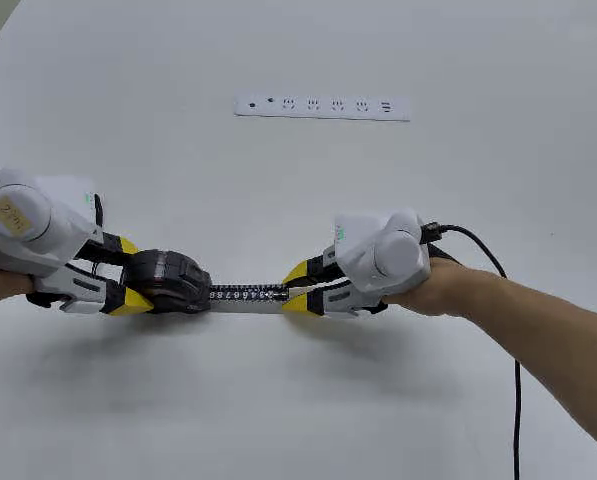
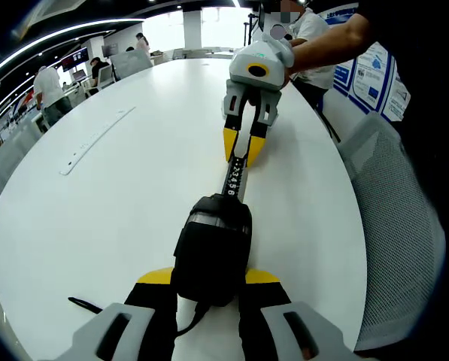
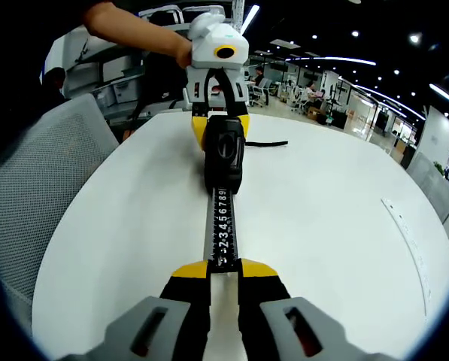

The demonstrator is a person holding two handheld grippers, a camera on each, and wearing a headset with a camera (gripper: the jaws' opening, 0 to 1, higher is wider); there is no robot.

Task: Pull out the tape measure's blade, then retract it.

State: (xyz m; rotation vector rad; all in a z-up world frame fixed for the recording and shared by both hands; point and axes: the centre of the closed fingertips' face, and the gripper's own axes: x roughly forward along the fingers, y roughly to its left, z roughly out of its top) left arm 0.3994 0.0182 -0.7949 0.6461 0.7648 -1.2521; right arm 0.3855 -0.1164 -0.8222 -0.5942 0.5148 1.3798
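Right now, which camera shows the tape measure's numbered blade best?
The right gripper view: the dark white-numbered blade runs up from its jaws, digits readable. The head view shows it small; the left gripper view, a short strip.

The left gripper (image 1: 130, 273) and right gripper (image 1: 296, 288) have white and pale grey bodies, black mid-sections and yellow-tipped fingers (image 1: 298, 271). Between the left fingers, the tape measure (image 1: 168, 282) has a black case with a glossy dark-grey sheen. The blade (image 1: 246, 294) between it and the right fingers is black with white numerals and tick marks, edged in pale silver. The desk (image 1: 308, 400) under the fingers is plain matte white. Well beyond the fingers lies a white power strip (image 1: 321, 107) with dark socket slots. Behind the right fingers runs a black cable (image 1: 517, 420).
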